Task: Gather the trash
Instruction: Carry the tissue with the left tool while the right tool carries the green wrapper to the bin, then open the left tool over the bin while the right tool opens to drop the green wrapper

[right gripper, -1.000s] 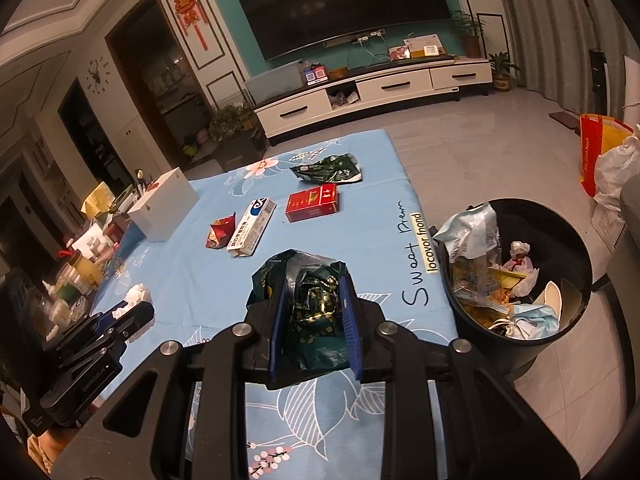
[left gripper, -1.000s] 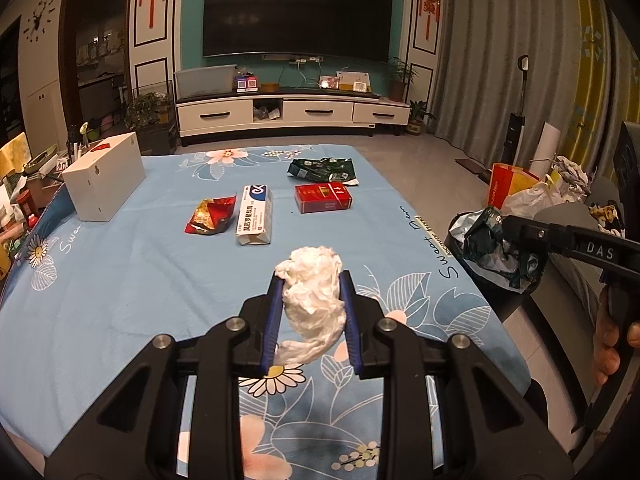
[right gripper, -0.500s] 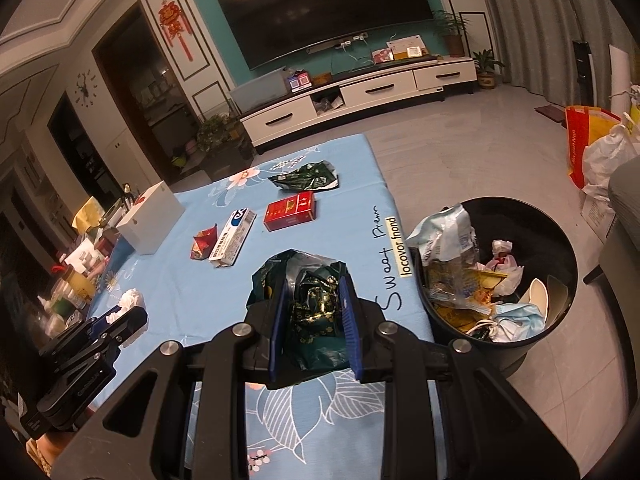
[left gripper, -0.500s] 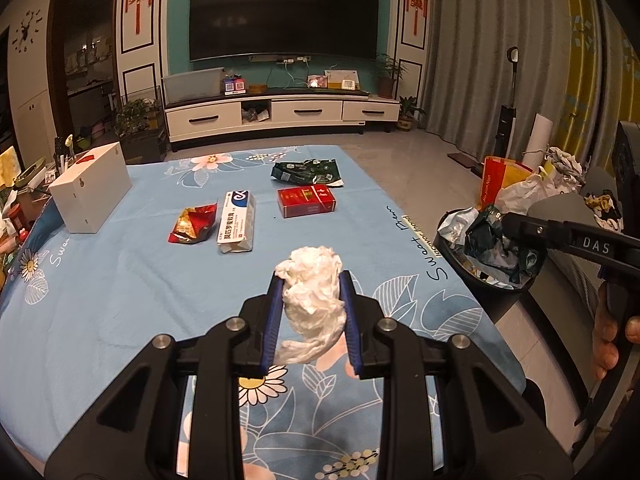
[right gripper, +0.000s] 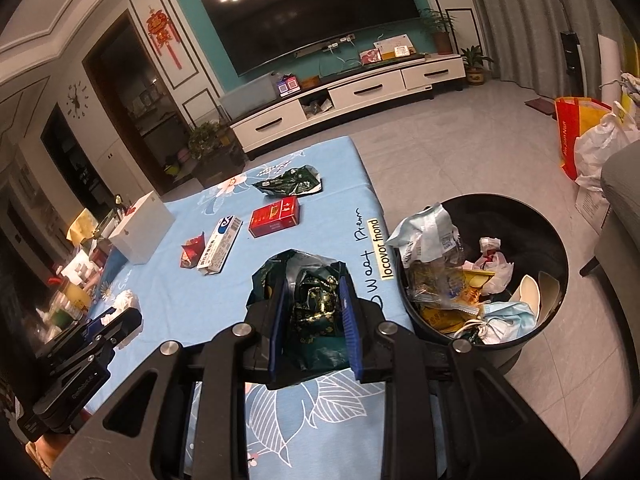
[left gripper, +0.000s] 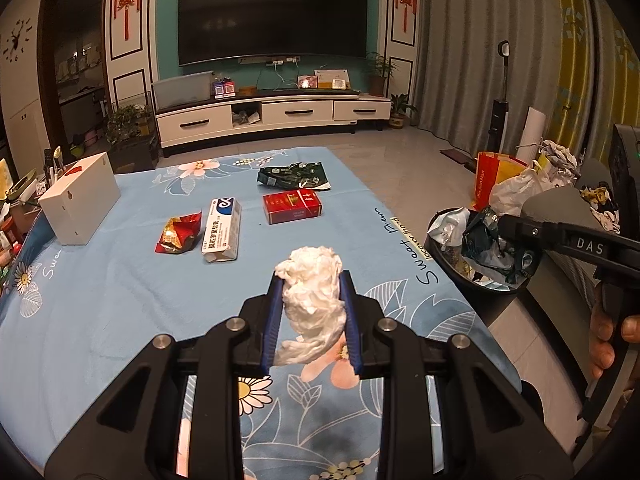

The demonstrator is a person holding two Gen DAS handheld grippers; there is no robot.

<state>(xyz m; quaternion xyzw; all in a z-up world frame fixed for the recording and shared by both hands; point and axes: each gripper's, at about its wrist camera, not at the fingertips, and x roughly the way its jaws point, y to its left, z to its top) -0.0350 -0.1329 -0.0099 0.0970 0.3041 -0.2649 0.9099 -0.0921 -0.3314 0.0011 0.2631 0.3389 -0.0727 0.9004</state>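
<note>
Pinching a white tissue wad (left gripper: pixel 314 300), your left gripper (left gripper: pixel 313 304) hangs over the table (left gripper: pixel 120 300); your right gripper (right gripper: pixel 314 312) clamps a dark green wrapper (right gripper: pixel 316 304) beside the trash bin (right gripper: pixel 532 332).

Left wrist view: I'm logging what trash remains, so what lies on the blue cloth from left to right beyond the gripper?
White box → red snack wrapper → toothpaste box → red cigarette pack.
</note>
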